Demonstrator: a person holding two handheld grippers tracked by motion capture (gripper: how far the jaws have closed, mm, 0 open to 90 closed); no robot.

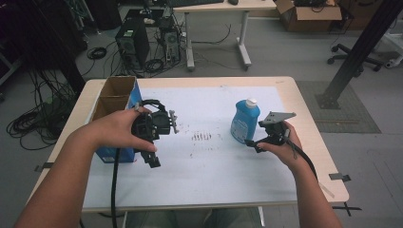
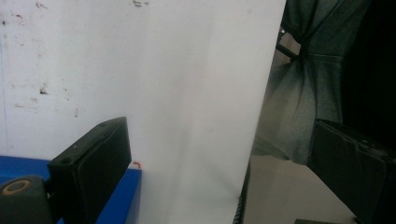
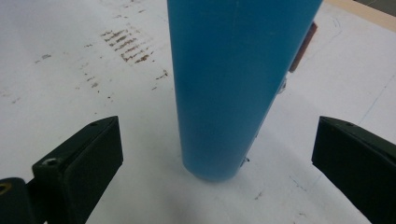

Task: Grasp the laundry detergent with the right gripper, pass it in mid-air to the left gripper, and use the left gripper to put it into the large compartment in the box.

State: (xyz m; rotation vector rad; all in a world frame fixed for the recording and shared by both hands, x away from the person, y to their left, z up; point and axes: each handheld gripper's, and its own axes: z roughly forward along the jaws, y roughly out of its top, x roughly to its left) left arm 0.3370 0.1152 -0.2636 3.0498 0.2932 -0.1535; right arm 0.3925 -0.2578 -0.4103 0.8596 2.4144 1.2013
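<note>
White sheet on a pale surface, a box at left and a bottle at right.

At the left edge stands an open cardboard box with blue sides. Just right of it the left hand-held gripper is held above the sheet, jaws wide apart with nothing between them; in its own view they frame bare sheet, the near surface edge and a corner of the blue box. Brown smudges mark the sheet's middle. Right of these the blue bottle stands upright with a white cap. The right hand-held gripper is just beside the bottle at its near right, jaws spread wide on either side of the bottle without touching it.
</note>
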